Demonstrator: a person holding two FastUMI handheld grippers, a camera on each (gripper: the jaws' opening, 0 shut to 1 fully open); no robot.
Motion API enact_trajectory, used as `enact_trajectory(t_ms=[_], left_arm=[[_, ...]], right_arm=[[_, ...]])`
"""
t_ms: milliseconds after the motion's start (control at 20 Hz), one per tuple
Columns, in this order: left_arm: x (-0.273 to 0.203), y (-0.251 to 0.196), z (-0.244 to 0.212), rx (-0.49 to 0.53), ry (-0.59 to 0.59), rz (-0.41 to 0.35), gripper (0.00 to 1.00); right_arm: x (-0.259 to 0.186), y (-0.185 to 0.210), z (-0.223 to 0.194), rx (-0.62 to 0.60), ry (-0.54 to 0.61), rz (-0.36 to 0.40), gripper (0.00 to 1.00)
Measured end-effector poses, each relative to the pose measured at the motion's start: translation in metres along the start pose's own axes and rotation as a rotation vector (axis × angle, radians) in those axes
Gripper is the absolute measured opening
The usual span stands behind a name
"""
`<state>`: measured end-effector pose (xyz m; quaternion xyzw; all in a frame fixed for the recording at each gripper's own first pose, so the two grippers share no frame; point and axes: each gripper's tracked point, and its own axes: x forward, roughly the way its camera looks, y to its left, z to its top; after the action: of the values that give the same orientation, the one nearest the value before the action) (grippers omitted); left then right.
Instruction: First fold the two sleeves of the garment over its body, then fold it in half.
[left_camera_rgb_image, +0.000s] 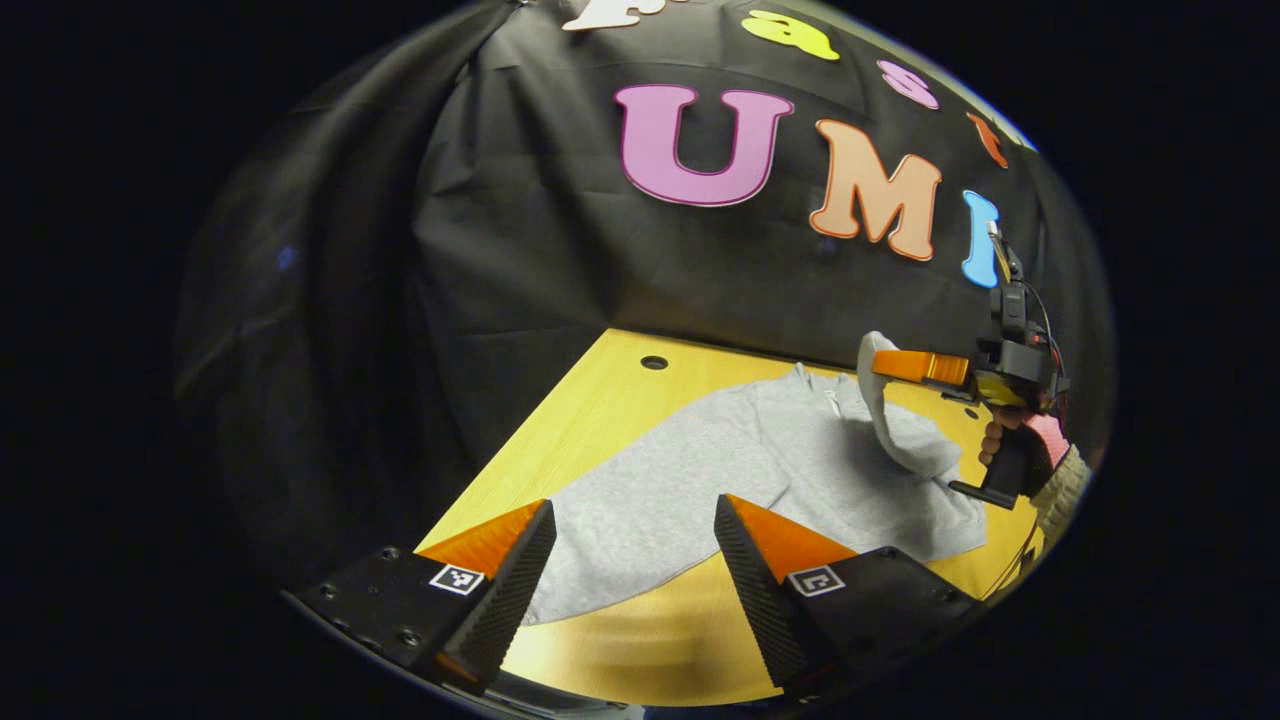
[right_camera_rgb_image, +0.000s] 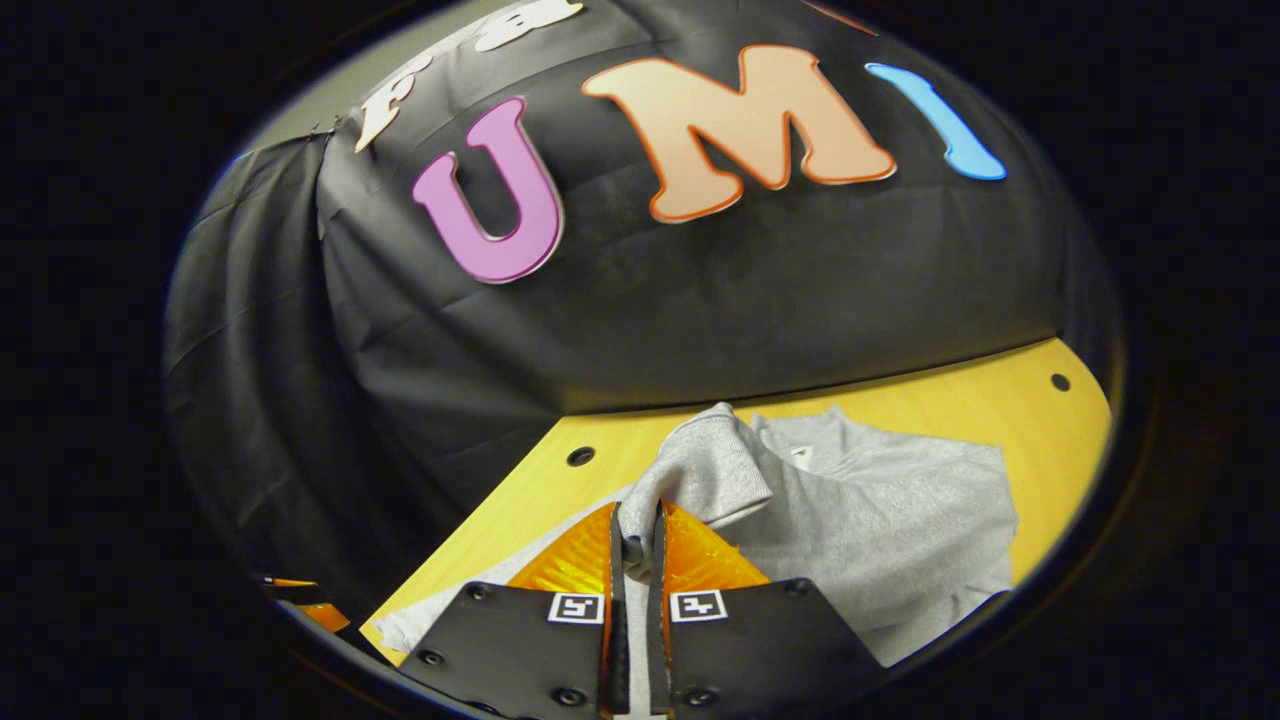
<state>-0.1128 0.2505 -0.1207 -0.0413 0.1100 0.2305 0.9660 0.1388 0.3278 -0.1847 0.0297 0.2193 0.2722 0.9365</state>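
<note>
One soft grey knitted sweatshirt (left_camera_rgb_image: 700, 470) lies flat on the yellow wooden bench (left_camera_rgb_image: 600, 400), and the right tool (right_camera_rgb_image: 634, 545) is closed on the cuff of its sleeve (right_camera_rgb_image: 700, 465), lifted above the body. The left tool (left_camera_rgb_image: 635, 545) hangs wide apart over the near hem, holding nothing. The cloth looks light and limp, so I judge it will droop and wrinkle; the best hold is at a cuff or at a hem corner.
</note>
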Motion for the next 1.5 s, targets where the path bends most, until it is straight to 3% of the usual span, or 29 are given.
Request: enact_trajectory(t_ms=[200,350,550,650,700,850,1200,1500], left_arm=[[0.005,0.015,-0.018,-0.037,0.031,0.039,0.94],[0.006,0.034,-0.036,-0.062,0.048,0.081,0.94],[0.009,0.067,-0.064,-0.094,0.087,0.138,0.94],[0.009,0.078,-0.074,-0.099,0.108,0.155,0.94],[0.008,0.083,-0.080,-0.098,0.121,0.162,0.94],[0.011,0.098,-0.099,-0.090,0.169,0.178,0.94],[0.019,0.117,-0.139,-0.085,0.247,0.174,0.94],[0.027,0.116,-0.150,-0.077,0.271,0.170,0.90]], right_arm=[[0.032,0.026,-0.034,-0.050,0.082,0.043,0.10],[0.050,0.028,-0.058,-0.127,0.131,0.032,0.12],[0.035,0.030,-0.067,-0.166,0.175,0.055,0.26],[0.019,0.035,-0.060,-0.164,0.178,0.076,0.27],[0.015,0.039,-0.062,-0.157,0.184,0.089,0.35],[0.010,0.042,-0.067,-0.184,0.178,0.087,1.00],[-0.016,0.047,-0.049,-0.193,0.142,0.080,0.98],[-0.040,0.018,-0.019,-0.198,0.092,0.023,0.98]])
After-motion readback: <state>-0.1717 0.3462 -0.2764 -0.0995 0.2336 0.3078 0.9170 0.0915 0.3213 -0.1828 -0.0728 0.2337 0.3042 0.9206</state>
